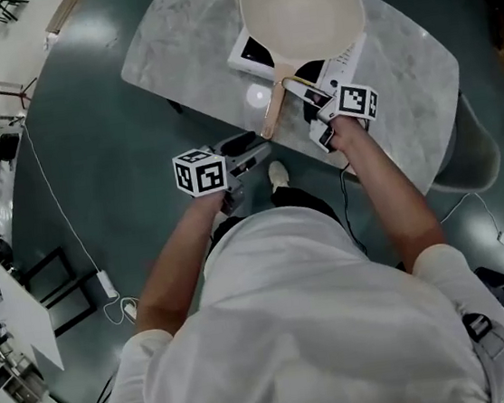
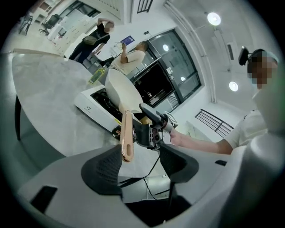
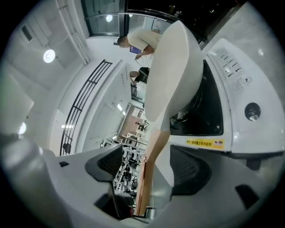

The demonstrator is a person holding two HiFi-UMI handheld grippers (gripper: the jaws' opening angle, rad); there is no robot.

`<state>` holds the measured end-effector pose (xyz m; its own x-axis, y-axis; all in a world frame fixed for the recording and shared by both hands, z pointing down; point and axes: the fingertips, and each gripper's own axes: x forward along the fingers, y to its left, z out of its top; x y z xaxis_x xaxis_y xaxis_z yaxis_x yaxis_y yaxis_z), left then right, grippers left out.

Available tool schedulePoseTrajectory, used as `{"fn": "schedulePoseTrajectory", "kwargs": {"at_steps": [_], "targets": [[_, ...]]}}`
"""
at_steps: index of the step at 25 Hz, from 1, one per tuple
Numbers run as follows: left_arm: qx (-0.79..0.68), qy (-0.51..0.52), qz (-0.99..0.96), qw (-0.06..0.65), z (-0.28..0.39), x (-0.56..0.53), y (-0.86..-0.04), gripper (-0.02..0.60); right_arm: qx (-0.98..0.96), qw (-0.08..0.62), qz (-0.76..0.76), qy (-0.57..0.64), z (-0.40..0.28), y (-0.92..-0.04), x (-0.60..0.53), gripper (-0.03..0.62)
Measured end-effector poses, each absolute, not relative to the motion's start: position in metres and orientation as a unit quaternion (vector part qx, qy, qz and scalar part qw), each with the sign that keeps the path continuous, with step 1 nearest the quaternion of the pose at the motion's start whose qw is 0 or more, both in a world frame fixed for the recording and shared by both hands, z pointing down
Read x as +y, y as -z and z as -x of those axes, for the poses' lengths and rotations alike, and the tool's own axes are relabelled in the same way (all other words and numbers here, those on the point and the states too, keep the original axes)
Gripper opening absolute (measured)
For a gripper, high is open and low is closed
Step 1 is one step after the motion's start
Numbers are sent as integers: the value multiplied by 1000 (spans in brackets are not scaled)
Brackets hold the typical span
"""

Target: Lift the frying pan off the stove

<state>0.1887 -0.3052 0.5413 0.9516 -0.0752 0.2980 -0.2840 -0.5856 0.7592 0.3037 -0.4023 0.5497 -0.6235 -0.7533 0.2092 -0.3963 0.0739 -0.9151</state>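
Pan (image 1: 301, 7) was seen resting on the stove (image 1: 248, 55), which was set near the table's (image 1: 169, 46) near edge. The handle (image 1: 273, 111) was seen jutting past the stove's edge toward the person, its end close to the table's edge. The right gripper (image 3: 147, 164) was held with its fingers apart, the handle passing between them with gaps on both sides, not clamped. The left gripper (image 2: 142, 164) was held just off the table's edge, over the floor (image 1: 93, 170), with its fingers spread wide, nothing between them, and the handle's end just ahead. Bare marble was left free left of the stove. A chair (image 1: 475, 159) was seen at the table's right edge.
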Motion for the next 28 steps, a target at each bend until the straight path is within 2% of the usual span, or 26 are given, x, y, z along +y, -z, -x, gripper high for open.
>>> {"fn": "schedulePoseTrajectory", "kwargs": {"at_steps": [7, 11, 12, 13, 14, 24, 28], "targets": [[-86, -138, -852, 498, -223, -329, -583, 262, 702, 181, 366, 583, -295, -576, -453, 311], [-51, -137, -842, 519, -226, -334, -585, 258, 696, 204, 360, 588, -284, -570, -474, 234], [-48, -140, -844, 516, -228, -335, -584, 228, 694, 210, 358, 589, -284, -569, -478, 198], [-47, -143, -846, 511, -230, -337, -584, 156, 693, 213, 357, 589, -285, -568, -481, 187], [-48, -145, -848, 507, -233, -338, -584, 130, 694, 211, 357, 589, -286, -569, -482, 171], [-44, -117, -851, 510, -242, -338, -563, 124, 703, 191, 359, 583, -293, -556, -481, 168], [-43, -97, -856, 505, -215, -333, -551, 123, 719, 182, 351, 571, -261, -540, -478, 168]]}}
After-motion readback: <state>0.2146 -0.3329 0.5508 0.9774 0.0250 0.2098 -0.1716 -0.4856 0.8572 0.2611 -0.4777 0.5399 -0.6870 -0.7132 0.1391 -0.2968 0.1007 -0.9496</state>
